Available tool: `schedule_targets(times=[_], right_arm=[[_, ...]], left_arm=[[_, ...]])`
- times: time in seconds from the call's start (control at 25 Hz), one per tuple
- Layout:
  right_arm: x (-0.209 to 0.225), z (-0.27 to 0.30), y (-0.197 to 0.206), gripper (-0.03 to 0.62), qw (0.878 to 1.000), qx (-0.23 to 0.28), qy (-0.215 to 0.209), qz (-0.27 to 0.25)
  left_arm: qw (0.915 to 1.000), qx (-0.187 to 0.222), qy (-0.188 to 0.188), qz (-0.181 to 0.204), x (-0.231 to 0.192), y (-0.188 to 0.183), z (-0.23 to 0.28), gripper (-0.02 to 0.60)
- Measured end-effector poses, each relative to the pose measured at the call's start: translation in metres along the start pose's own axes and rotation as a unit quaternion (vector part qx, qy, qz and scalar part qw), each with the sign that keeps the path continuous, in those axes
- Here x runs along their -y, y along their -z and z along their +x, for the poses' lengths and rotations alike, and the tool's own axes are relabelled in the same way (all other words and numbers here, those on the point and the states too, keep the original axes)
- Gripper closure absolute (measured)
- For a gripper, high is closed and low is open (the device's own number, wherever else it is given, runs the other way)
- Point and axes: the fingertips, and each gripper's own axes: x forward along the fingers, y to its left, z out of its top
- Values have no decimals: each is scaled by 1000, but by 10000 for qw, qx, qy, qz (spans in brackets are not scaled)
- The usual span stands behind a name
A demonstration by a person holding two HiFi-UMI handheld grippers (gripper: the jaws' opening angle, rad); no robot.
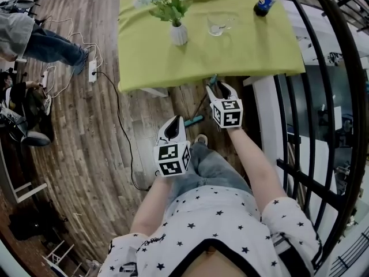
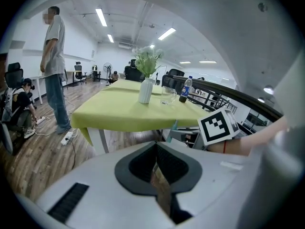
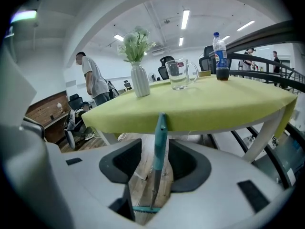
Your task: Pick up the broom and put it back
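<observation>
— Where's the broom (image 3: 159, 137)?
— Twelve o'clock, by the table (image 1: 230, 56) edge, upright between my right gripper's (image 3: 155, 152) spread jaws, ungripped. Left gripper (image 2: 155, 151) is pressed together, empty. Next, I reckon: squeeze, then lift.

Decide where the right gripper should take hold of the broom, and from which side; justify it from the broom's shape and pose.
Take the broom by its teal upper handle, just below the tip near the table edge. Come in level from the person's side: the handle is thin and near upright, and the right gripper, jaws open, straddles it.
</observation>
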Motion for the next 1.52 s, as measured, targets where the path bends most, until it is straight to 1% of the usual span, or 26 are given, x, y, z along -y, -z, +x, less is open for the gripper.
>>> schedule_targets(times=[0.28,0.44,0.6,0.88,0.96,1.2,1.52], right_arm=[[-7,-30,-15,424,9997,196,-57,136],[-15,-47,-22,439,9994,259,-174,142],[-25,-64,-30,475,9991,264,-296,117],[-34,-90,-52,576,9985,439,-269,-178],[-38,-98,-54,584,9983,467,-276,-205],[-49,-122,-67,599,9975,586,-386,-73],[-67,-136,-84,599,9954,675,-598,-333]], left_arm=[[9999,77,76,89,7,-9,-8,571],[9998,94,115,144,10,-13,-12,571],[9997,97,148,168,13,-18,-17,571],[9994,140,243,211,18,-30,-19,571],[9993,145,265,216,19,-31,-22,571],[9990,201,319,239,22,-38,-27,571],[9979,366,355,397,27,-56,-28,571]])
